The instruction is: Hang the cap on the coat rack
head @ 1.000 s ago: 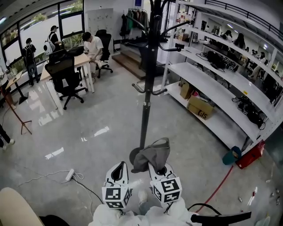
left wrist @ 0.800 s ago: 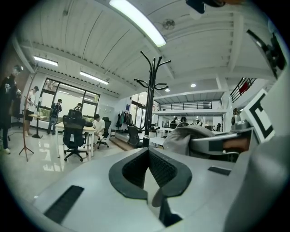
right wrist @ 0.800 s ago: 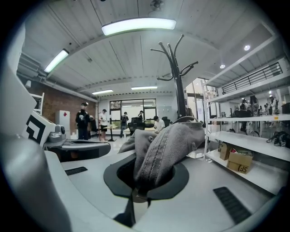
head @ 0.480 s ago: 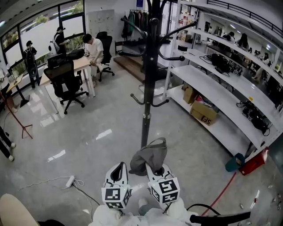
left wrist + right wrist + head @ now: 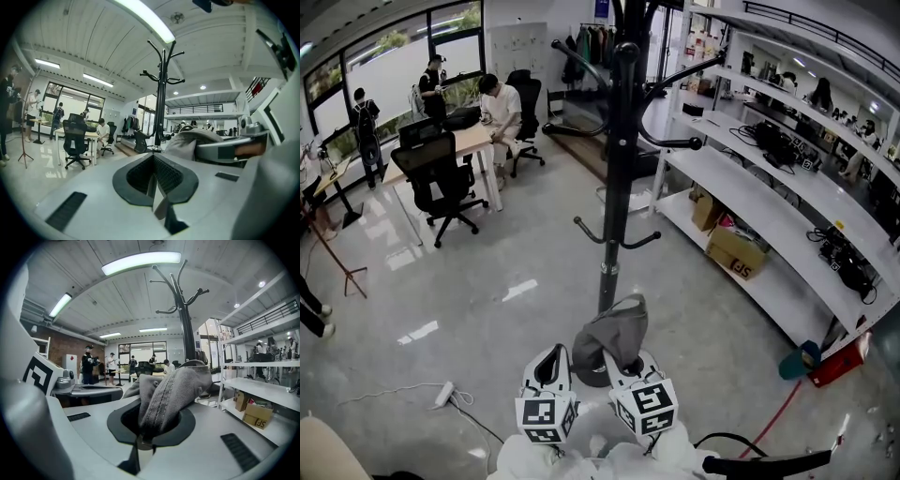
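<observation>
Grey fabric is seen pinched at the very tip of the right gripper: its fingers are closed tight on a fold of the cap, and the rest of the cap is bunched up and over them, with rows of stitching showing along the crown. The fingers of the left gripper are pressed together with nothing between them. In the head view both grippers are held side by side, near each other but not touching, at the lower middle of the picture, and the cap is draped over the front of the right one only.

Just beyond the cap the black coat rack is seen, upright, with its round base on the floor close to the grippers. The cap is not on the rack and none of its hooks is touched. A pair of short hooks is set low on the pole, and longer curved arms branch out higher up.

The pale, glossy floor is marked by reflections of light. A white power strip with its cable lies on it to the left. White shelves run along the right, with cardboard boxes under them. Further back to the left, a person is seated at a tabletop, with a black office chair beside it.
</observation>
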